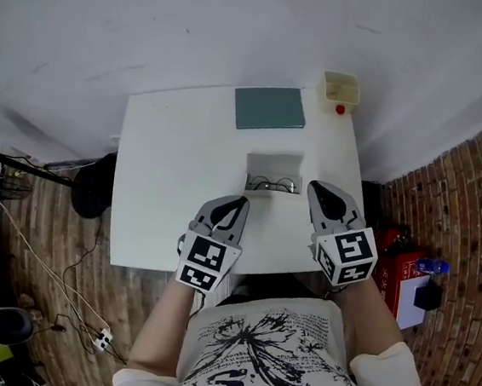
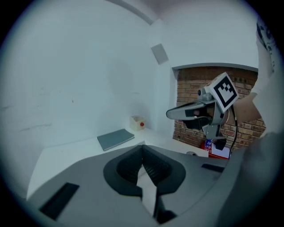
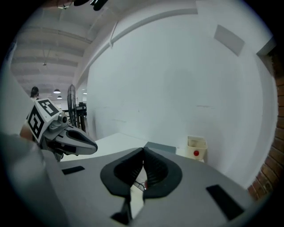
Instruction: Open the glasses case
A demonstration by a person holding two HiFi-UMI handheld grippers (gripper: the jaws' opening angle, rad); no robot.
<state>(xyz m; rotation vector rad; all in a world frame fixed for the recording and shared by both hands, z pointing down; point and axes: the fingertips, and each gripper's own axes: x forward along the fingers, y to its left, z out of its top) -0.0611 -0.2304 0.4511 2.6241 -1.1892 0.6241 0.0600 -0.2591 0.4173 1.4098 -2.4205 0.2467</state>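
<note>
My left gripper [image 1: 238,205] and right gripper [image 1: 318,190] hover pinched shut and empty near the open glasses case [image 1: 275,161], probably light, rigid and slippery, so I'd take its lid edge.

On the surface [image 1: 165,180]: one glasses case [image 1: 275,162], one glasses [image 1: 273,183], one teal book [image 1: 270,108], one cream box [image 1: 341,89]; two grippers: left gripper [image 1: 242,202], right gripper [image 1: 314,187].

The table [image 1: 152,179] is white; on it are a grey-teal book [image 1: 270,108], a cream box [image 1: 340,88] with a red dot, and a white glasses case [image 1: 275,164]; beside it is red-brown brick [image 1: 472,195].
</note>
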